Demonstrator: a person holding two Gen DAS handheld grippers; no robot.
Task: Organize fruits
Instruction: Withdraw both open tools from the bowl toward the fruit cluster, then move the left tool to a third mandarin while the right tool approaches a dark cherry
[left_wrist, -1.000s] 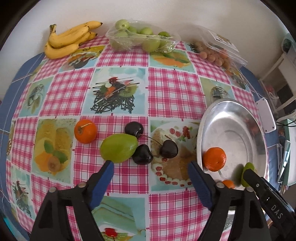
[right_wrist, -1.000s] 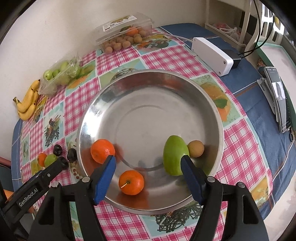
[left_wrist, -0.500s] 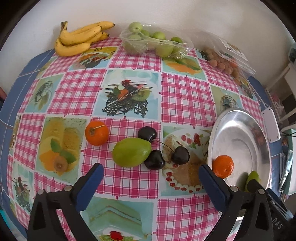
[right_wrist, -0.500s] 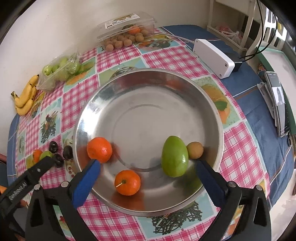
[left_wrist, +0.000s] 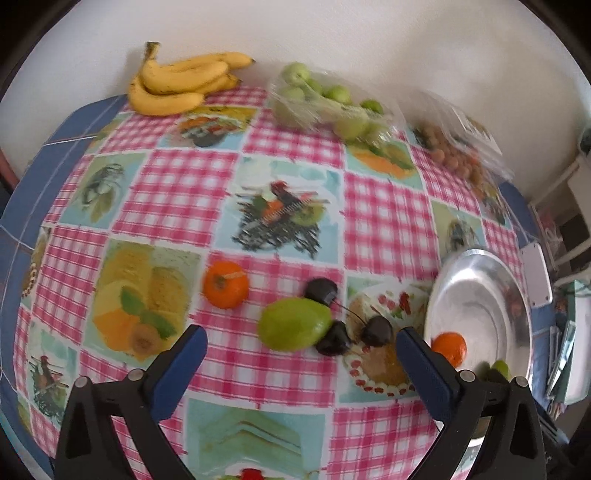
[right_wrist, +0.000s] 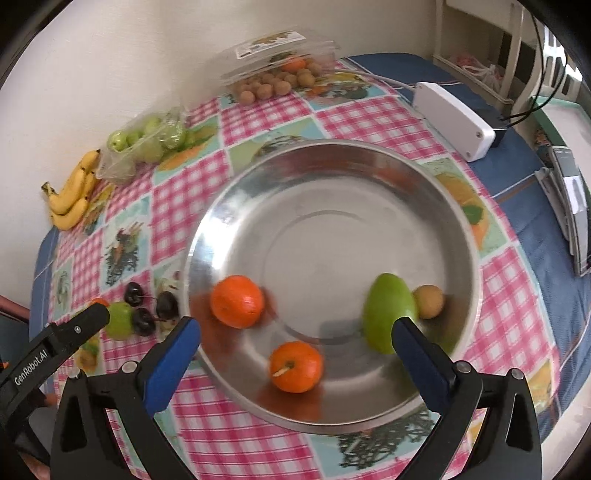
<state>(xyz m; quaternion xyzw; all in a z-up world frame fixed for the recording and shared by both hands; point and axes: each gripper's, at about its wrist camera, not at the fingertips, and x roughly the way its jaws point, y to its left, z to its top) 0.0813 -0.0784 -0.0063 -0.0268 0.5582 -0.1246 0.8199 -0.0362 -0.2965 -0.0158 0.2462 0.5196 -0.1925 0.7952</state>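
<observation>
Holding both my jaws spread and empty: metal bowl (right_wrist: 458, 229) contains two oranges (right_wrist: 237, 301), one green mango (right_wrist: 388, 310), one small brown fruit (right_wrist: 428, 301).

Both views are bright with soft, diffuse daylight. Motion blur softens details. Fisheye distortion bends the edges; dark vignetting fills the corners. The metal bowl (right_wrist: 332, 184) shows mild glare.

both tools now stand spread wide, wider than a second ago. the right tool (right_wrist: 295, 343) has let go of the green mango (right_wrist: 388, 312), which lies free in the steel bowl (right_wrist: 332, 155). the left tool (left_wrist: 301, 350) has shifted leftward over the bench, its view showing less of the bowl.
</observation>
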